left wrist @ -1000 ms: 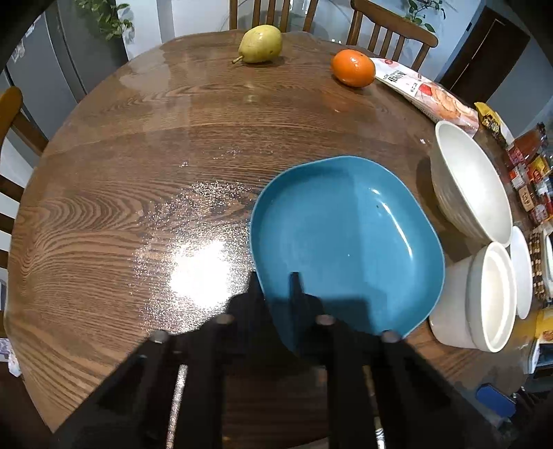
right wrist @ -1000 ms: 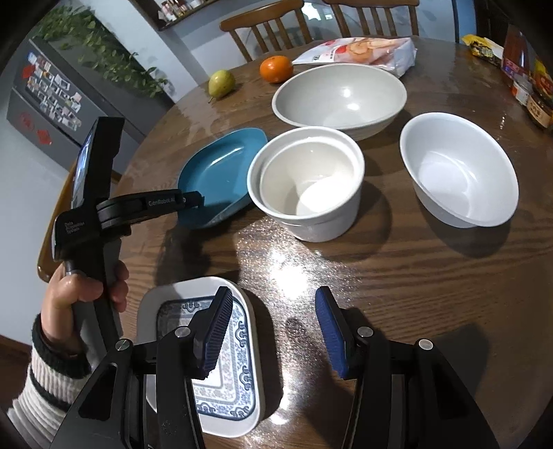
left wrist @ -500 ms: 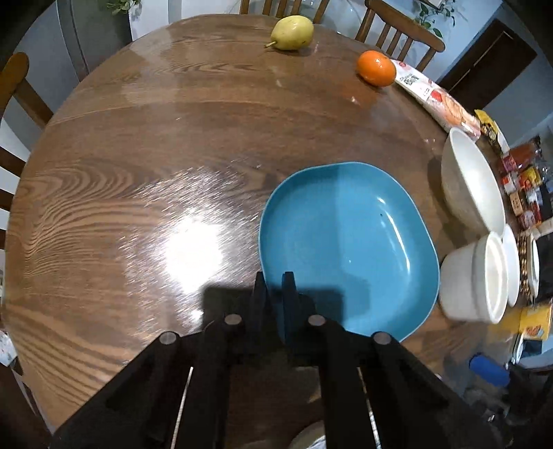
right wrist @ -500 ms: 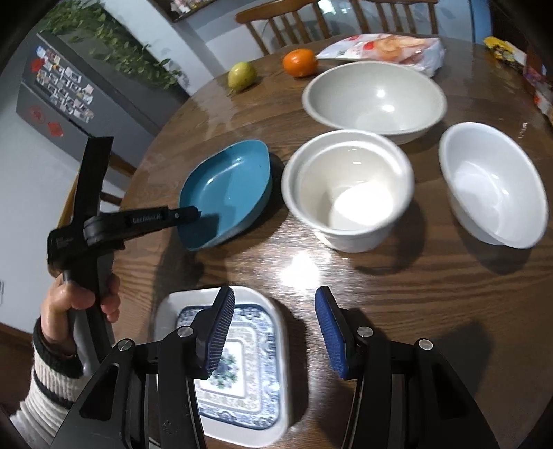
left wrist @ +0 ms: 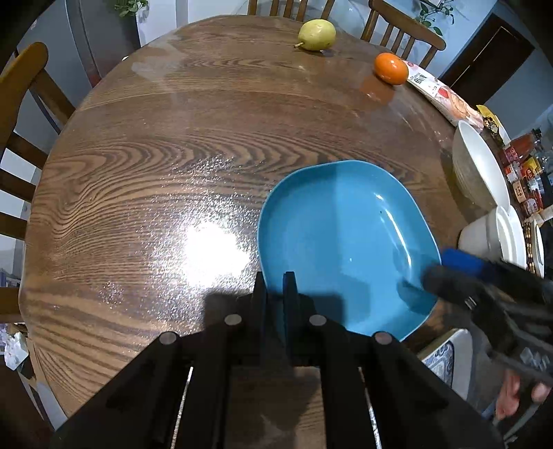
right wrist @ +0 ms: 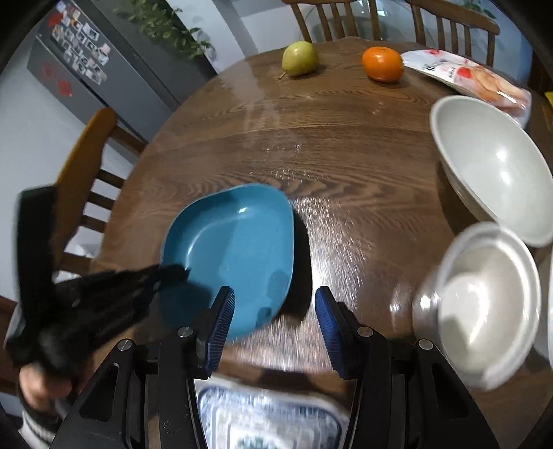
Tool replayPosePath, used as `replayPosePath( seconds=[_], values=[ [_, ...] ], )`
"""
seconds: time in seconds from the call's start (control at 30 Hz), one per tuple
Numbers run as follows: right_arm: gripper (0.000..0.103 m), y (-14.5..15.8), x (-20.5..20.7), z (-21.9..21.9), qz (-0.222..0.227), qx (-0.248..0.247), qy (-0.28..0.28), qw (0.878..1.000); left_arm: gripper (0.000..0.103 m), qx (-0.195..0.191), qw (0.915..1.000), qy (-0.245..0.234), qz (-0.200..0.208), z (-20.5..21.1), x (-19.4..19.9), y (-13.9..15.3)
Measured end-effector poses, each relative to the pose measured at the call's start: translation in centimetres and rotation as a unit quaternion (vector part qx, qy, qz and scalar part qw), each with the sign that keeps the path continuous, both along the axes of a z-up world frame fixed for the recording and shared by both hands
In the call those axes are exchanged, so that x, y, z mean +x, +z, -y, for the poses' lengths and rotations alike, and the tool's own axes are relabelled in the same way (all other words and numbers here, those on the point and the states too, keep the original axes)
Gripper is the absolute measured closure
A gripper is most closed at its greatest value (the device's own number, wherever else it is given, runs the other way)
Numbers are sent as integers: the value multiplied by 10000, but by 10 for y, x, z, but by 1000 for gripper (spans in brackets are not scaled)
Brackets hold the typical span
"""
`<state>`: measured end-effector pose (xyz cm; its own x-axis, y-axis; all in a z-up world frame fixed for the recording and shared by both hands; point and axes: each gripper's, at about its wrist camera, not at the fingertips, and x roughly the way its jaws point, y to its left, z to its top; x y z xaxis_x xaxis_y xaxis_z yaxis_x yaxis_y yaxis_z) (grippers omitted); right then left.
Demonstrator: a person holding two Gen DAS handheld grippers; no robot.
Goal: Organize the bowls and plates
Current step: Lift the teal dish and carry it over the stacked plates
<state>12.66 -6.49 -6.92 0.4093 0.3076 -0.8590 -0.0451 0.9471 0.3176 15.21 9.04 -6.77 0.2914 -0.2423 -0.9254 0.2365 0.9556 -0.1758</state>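
Round and glossy, the wooden table [left wrist: 145, 165] carries a pear [left wrist: 317, 30] and an orange [left wrist: 391, 68] at its far edge. Nearer, the left gripper [left wrist: 274, 286] is clamped on the near rim of the blue plate [left wrist: 342, 238], which sits left of two white bowls [right wrist: 490, 165]. Beside it the right gripper [right wrist: 273, 321] hangs with jaws apart, empty, above a patterned rectangular plate [right wrist: 269, 418].

Both wrist views look steeply down from close above the near edge of the round table [left wrist: 145, 165] toward its far edge. The left view sits left of the blue plate [left wrist: 342, 241], the right view to its right; both share the plate, pear [right wrist: 299, 58] and orange [right wrist: 382, 64]
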Motion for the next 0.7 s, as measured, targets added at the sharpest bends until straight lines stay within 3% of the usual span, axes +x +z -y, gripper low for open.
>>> replayPosePath(
  seconds=[0.17, 0.3, 0.5, 0.7],
  values=[
    [54, -13, 16, -19, -95, -317, 105, 9994, 94, -26, 10000, 18, 41, -5, -5, -1],
    [77, -15, 17, -30, -46, -496, 206, 9985, 94, 56, 9999, 48, 119, 1, -5, -1],
    [89, -15, 19, -28, 32, -603, 177, 9980, 94, 128, 9996, 110, 227, 3, -8, -1],
    [93, -4, 10, -19, 211, -467, 141, 9986, 95, 137, 9990, 234, 351, 5, -13, 3]
  ],
)
